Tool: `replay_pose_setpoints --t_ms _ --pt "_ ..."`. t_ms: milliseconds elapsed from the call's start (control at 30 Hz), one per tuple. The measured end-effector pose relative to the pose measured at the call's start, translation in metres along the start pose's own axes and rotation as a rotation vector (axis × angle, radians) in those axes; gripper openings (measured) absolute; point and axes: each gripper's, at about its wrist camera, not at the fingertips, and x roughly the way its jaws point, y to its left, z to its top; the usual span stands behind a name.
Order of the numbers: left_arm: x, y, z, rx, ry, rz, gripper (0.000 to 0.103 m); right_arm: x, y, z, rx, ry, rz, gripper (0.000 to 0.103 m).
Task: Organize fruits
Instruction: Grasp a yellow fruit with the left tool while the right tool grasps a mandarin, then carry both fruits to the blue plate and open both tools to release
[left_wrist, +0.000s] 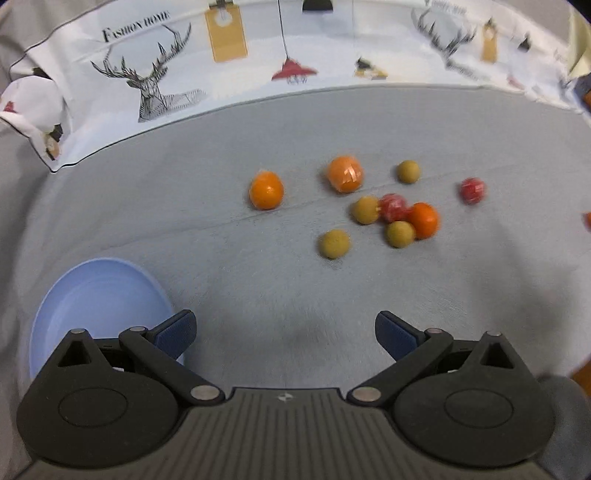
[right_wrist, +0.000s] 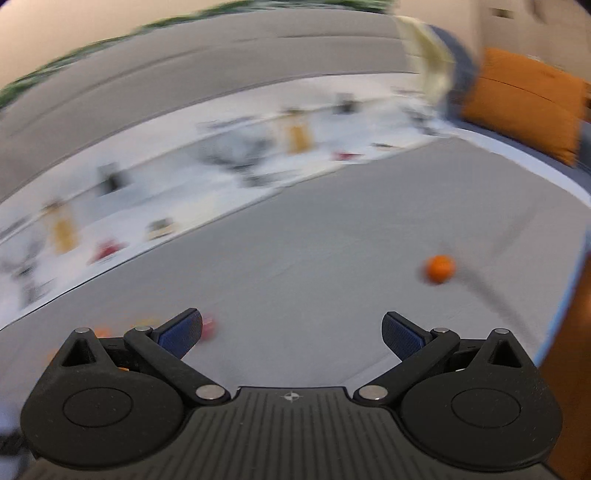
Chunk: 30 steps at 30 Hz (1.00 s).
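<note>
Both tongs wide, empty: left gripper (left_wrist: 284, 332) faces fruit cluster (left_wrist: 391, 214) up-frame, slightly right of centre, blue plate (left_wrist: 74, 295) lower left; right gripper (right_wrist: 291, 332) sees lone orange (right_wrist: 439, 268) mid-right.

surface: grey cloth (left_wrist: 258, 288) | on it: scattered fruits (left_wrist: 395, 212), blue plate (left_wrist: 99, 295), possibly printed sheet (left_wrist: 258, 66)
</note>
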Motion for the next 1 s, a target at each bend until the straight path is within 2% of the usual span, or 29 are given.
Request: replay_pose_setpoints --t_ms 100,233,333,400,467,600,633,667,700,733,767,867,1000 --pt "0.032 -0.008 0.01 0.002 0.036 0.016 0.103 0.052 -0.047 0.013 0.1 0.021 -0.121 0.102" --pt "0.061 -0.008 0.02 -0.038 0.061 0.016 0.103 0.119 -0.091 0.02 0.154 0.085 -0.223 0.102" --pt "0.079 -0.012 0.029 -0.034 0.069 0.013 0.103 0.159 -0.11 0.022 0.145 0.108 -0.272 0.102" --pt "0.088 -0.018 0.033 -0.011 0.085 0.022 0.103 0.18 -0.121 0.022 0.187 0.134 -0.307 0.102" --pt "0.092 -0.019 0.036 -0.013 0.066 0.011 0.103 0.196 -0.128 0.02 0.218 0.167 -0.321 0.103" --pt "0.095 -0.021 0.043 -0.028 0.08 0.023 0.103 0.206 -0.11 0.014 0.07 0.125 -0.362 0.102" --pt "0.094 -0.023 0.044 -0.019 0.073 0.025 0.098 0.206 -0.108 0.013 0.058 0.124 -0.358 0.097" --pt "0.09 -0.024 0.044 0.0 0.049 0.008 0.075 0.204 -0.107 0.013 0.053 0.113 -0.335 0.09" --pt "0.085 -0.025 0.044 0.018 0.026 -0.034 0.056 0.199 -0.105 0.012 0.046 0.097 -0.318 0.068" --pt "0.081 -0.027 0.043 0.038 0.021 -0.084 0.028 0.196 -0.102 0.012 0.024 0.087 -0.326 0.047" --pt "0.077 -0.028 0.043 0.056 0.018 -0.102 0.027 0.194 -0.1 0.013 0.0 0.09 -0.332 0.037" --pt "0.061 -0.026 0.04 0.089 -0.069 -0.113 0.027 0.189 -0.102 0.02 0.029 0.111 -0.326 0.036" --pt "0.041 -0.013 0.037 0.035 -0.081 -0.141 0.027 0.165 -0.103 0.026 0.084 0.127 -0.305 0.036"
